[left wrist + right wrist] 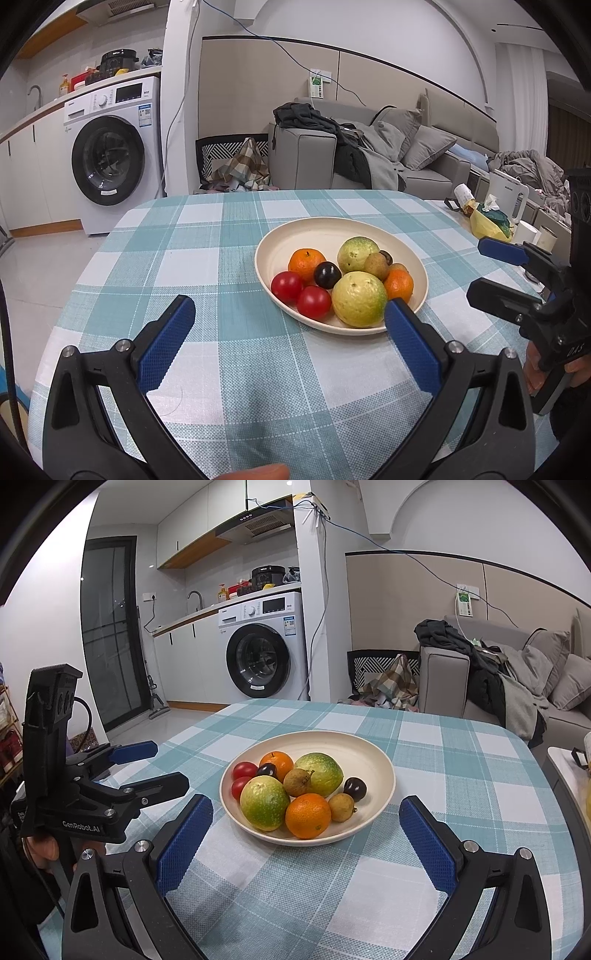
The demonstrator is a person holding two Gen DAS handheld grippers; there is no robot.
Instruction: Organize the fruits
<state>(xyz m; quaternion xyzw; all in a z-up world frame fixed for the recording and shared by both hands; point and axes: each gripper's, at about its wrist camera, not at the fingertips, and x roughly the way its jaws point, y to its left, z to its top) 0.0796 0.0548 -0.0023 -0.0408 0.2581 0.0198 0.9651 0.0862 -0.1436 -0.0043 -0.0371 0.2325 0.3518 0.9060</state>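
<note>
Kitchen-and-lounge room, white front-loading washing machine (264, 657) and grey fabric sofa (373, 155) standing behind; teal-and-white checked tablecloth (443, 760) covering the tabletop.

Item 1: cream round shallow plate (369, 753), sitting toward the middle of the tabletop, well in from every edge. It is carrying all the fruit I am seeing: two large yellow-green round fruits (264, 803), two oranges (307, 815), two red tomatoes (286, 286), two dark purple plums (355, 788) and two small brown longan-like fruits (341, 806), heaped together and touching. No fruit is lying loose on the cloth.

Item 2: left gripper (290, 310), black with blue ribbed pads, its jaws spread wide and holding nothing, hovering over the near edge of the tabletop just short of the plate.

Item 3: right gripper (306, 810), same make, jaws likewise spread and empty, facing the plate from the near edge.

Standing: the heap is fitting both a finished gathering and a mixed pile awaiting sorting; I am not judging which.

Risks: I am expecting round fruit to roll if a neighbour is nudged, and a small one could run over the low rim. Soft tomatoes are liable to bruise under a hard squeeze. A pad catching the rim could slide the light plate on the cloth.
</note>
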